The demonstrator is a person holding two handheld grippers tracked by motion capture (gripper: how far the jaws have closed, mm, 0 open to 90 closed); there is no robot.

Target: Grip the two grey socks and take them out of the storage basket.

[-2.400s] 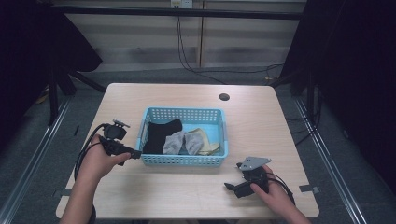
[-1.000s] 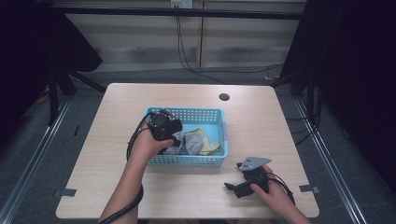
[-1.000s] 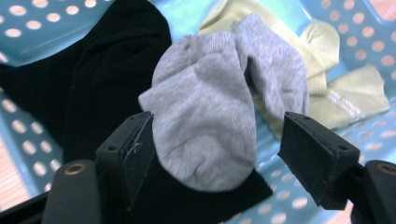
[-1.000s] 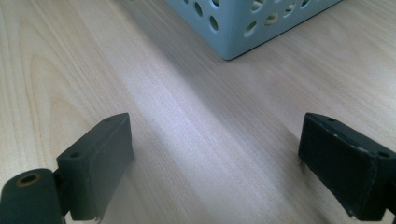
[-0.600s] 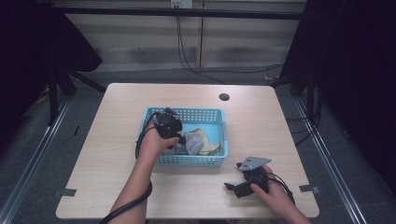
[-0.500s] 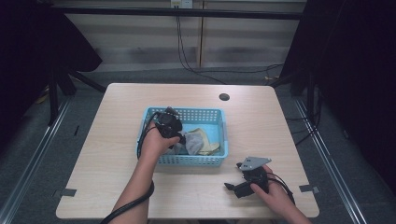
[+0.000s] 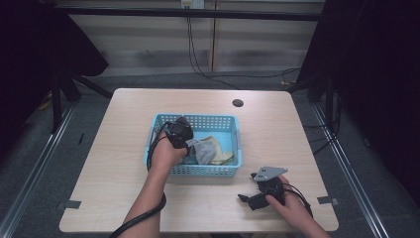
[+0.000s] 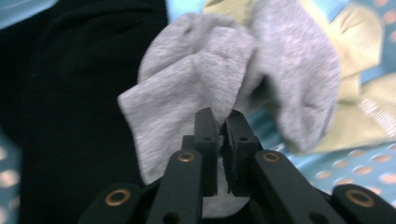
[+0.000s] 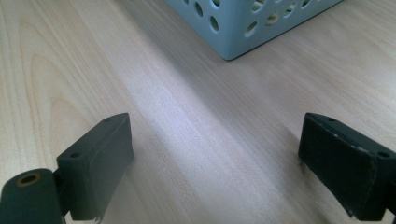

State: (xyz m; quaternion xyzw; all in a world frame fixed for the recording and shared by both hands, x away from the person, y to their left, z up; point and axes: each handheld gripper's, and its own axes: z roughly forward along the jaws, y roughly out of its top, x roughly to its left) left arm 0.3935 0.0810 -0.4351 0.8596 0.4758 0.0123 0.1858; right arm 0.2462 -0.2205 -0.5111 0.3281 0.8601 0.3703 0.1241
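Note:
A blue plastic basket (image 7: 237,148) stands mid-table and holds a grey sock (image 7: 200,151), a yellow sock (image 7: 219,154) and a black sock (image 8: 70,93). My left gripper (image 7: 188,145) reaches down into the basket's left half. In the left gripper view its jaws have just been closing and the left gripper (image 8: 223,126) is now shut on a fold of the grey sock (image 8: 210,65), with the yellow sock (image 8: 359,79) behind it. My right gripper (image 7: 246,198) rests on the table in front of the basket's right corner. In its own view the right gripper (image 9: 215,140) is open over bare wood, the basket corner (image 9: 252,23) ahead.
A small round dark disc (image 7: 237,103) sits on the table behind the basket. The wooden table (image 7: 109,163) has bare room left and right of the basket. Cables trail from both grippers toward the front edge. Dark curtains and stands flank the table.
My left hand moved from the table left of the basket into the basket. Its jaws closed on the grey sock. The right hand has not moved.

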